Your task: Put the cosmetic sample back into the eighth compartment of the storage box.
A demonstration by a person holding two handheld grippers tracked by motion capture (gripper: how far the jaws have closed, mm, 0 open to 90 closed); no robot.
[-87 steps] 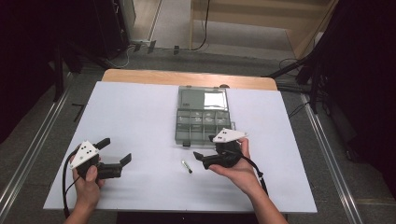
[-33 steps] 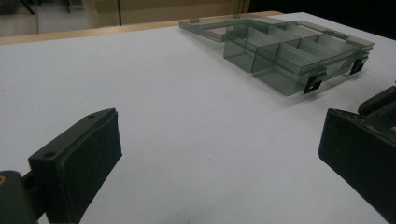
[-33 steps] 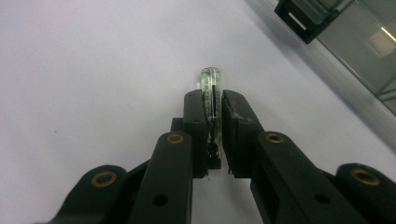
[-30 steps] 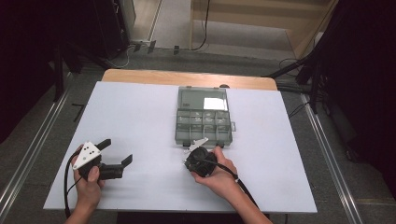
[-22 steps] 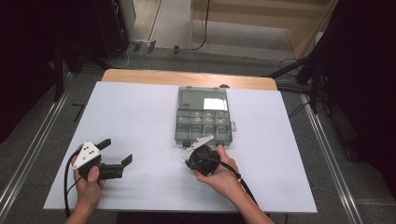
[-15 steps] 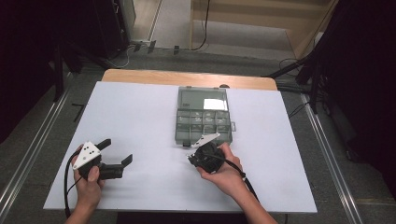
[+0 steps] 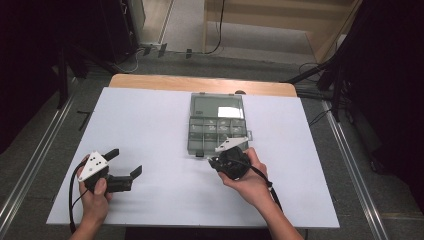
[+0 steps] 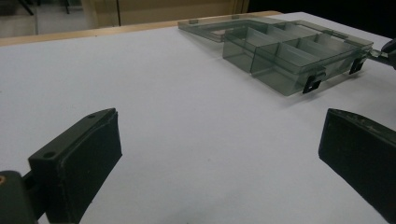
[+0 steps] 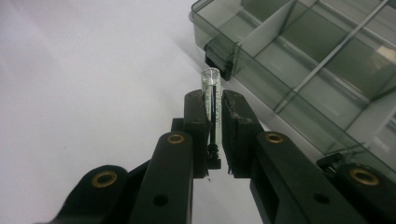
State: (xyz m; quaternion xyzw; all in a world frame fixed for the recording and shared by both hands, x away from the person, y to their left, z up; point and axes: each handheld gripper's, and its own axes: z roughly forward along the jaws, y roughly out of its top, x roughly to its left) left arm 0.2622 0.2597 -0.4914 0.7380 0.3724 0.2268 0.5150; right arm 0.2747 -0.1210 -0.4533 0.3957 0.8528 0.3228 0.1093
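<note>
In the right gripper view my right gripper (image 9: 212,109) is shut on a small clear tube (image 9: 210,91) with a dark core, which stands up between the jaws. It hovers just off the near left corner of an open grey compartment box (image 9: 299,60). From the high view the right gripper (image 7: 231,161) sits at the box's (image 7: 215,127) front edge, held by a hand. My left gripper (image 7: 122,167) rests at the table's front left, jaws wide apart; between its black pads (image 8: 88,154) lies bare white table, with the box (image 8: 289,51) farther off.
White sheet (image 7: 150,125) covers the table, with a wooden edge (image 7: 200,84) at the back. The box's lid (image 7: 216,105) lies open toward the far side. Metal rails (image 7: 350,165) run along both sides of the table.
The small tube that lay on the sheet is now in my right gripper. That gripper has lifted and moved right, up to the box's front edge. The left gripper has stayed put.
</note>
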